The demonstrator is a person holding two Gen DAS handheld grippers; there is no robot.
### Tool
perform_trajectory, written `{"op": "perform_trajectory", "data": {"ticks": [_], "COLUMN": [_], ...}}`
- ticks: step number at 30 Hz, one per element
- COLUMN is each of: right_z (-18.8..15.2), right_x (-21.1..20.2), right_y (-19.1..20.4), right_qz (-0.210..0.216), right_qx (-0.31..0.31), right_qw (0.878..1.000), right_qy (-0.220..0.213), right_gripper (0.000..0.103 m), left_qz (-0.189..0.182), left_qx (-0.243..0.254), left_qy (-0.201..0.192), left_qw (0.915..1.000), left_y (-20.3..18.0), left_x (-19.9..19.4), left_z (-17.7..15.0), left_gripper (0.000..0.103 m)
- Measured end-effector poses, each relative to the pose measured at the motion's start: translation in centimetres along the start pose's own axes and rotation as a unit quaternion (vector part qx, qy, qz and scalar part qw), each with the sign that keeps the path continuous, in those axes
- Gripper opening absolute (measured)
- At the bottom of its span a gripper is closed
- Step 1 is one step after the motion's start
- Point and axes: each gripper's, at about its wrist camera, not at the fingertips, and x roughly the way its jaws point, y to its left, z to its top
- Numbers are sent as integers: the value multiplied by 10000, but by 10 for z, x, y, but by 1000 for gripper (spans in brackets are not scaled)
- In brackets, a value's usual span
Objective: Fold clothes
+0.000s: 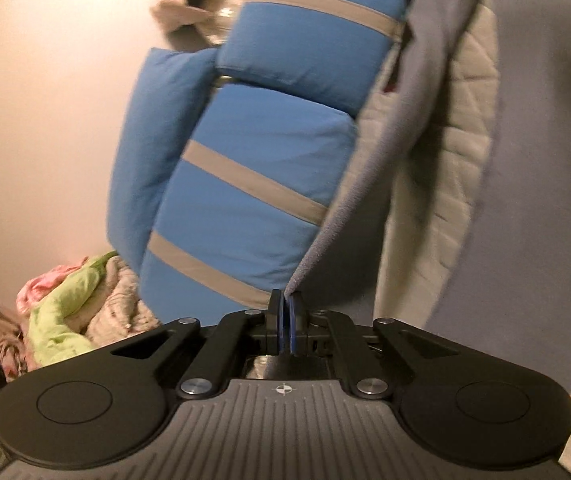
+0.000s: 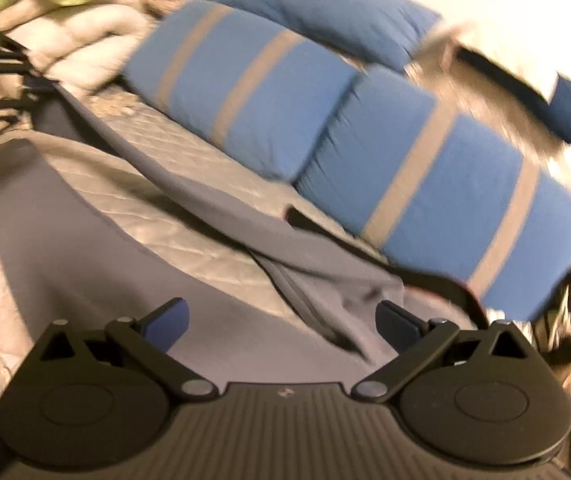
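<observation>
the grey garment (image 2: 221,200) lies spread over a pale quilted bedcover (image 2: 189,148), its long edge running from the far left toward the near right, with a zip seam and a bunched fold close to the right gripper (image 2: 281,326). in the left wrist view one corner of the same grey cloth (image 1: 349,184) rises from the left gripper (image 1: 286,312), whose pads are closed on that edge, so the fabric hangs taut away from it. the right gripper has its jaws wide apart with nothing between them; it hovers just above the grey cloth, not touching it as far as the blurred picture shows.

beyond the garment, at the far side of the bed, sit blue pillows with grey stripes (image 2: 365,136), stacked against a pale wall (image 1: 45,100). at the far left a heap of other laundry includes a green piece (image 1: 65,308) and something pink (image 1: 45,284).

the step in hand looks like gathering a second corner so the garment can be lifted and laid flat. to do it well, the right gripper should come down on a single layer at the free edge, not on the bunched fold by the zip, and pinch well in from the hem. the left grip should hold steady tension without dragging the quilt up. both views are smeared, so slowing down before closing would help.
</observation>
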Motion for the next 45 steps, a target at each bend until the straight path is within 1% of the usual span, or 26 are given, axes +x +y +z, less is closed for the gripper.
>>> {"op": "perform_trajectory", "data": {"ticks": [3, 8, 12, 15, 20, 23, 25, 29, 30, 32, 35, 37, 39, 40, 42, 44, 45], "right_z": [-3, -4, -1, -1, 0, 2, 2, -4, -9, -20, -49, -72, -93, -102, -111, -118, -118], "right_x": [5, 10, 10, 9, 7, 4, 2, -8, -9, -4, 16, 38, 59, 70, 89, 109, 120], "right_y": [4, 17, 20, 20, 19, 14, 7, -25, -39, -70, -133, -176, -215, -233, -259, -284, -293], "right_qz": [-72, -1, -70, -10, 8, 15, -1, 3, -45, -164, -340, -614, -865, -969, -1071, -1164, -1116], "right_qx": [-158, -277, -341, -276, -248, -193, -143, -370, -471, -446, -123, 103, 327, 436, 555, 667, 711], "right_qw": [9998, 9995, 9994, 9996, 9997, 9998, 9998, 9983, 9976, 9977, 9992, 9980, 9949, 9930, 9908, 9884, 9883], "right_qy": [67, 140, 74, 72, 53, -20, -100, -447, -509, -476, -192, 122, 400, 509, 616, 714, 758], "right_gripper": [103, 103, 103, 103, 103, 103, 103, 103, 103, 102, 101, 98, 90, 88, 80, 79, 75], "left_qz": [171, 421, 345, 244, 311, 184, 140, 78, 54, 31, 82, 102, 137, 162, 202, 192, 161], "left_qx": [-59, -170, -368, -562, -710, -965, -1054, -988, -962, -963, -1036, -1095, -1109, -1109, -1110, -1110, -1116], "left_qy": [-59, -141, -107, -69, -53, 48, 76, 140, 124, 60, -99, -179, -221, -225, -184, -79, 5], "left_qw": [9998, 9989, 9987, 9981, 9970, 9952, 9943, 9950, 9953, 9953, 9945, 9938, 9935, 9934, 9934, 9936, 9936], "left_y": [14, 43, 72, 98, 142, 171, 177, 159, 152, 139, 126, 116, 106, 102, 94, 90, 88], "left_x": [-7, -18, -31, -45, -71, -72, -60, -27, -22, -14, -14, -16, -18, -18, -16, -12, -9], "left_z": [6, 19, 28, 36, 47, 56, 57, 49, 47, 41, 33, 27, 22, 20, 17, 16, 14], "left_gripper": [3, 3, 3, 3, 3, 3, 3, 3, 3, 3, 3, 3, 3, 3, 3, 3, 3]}}
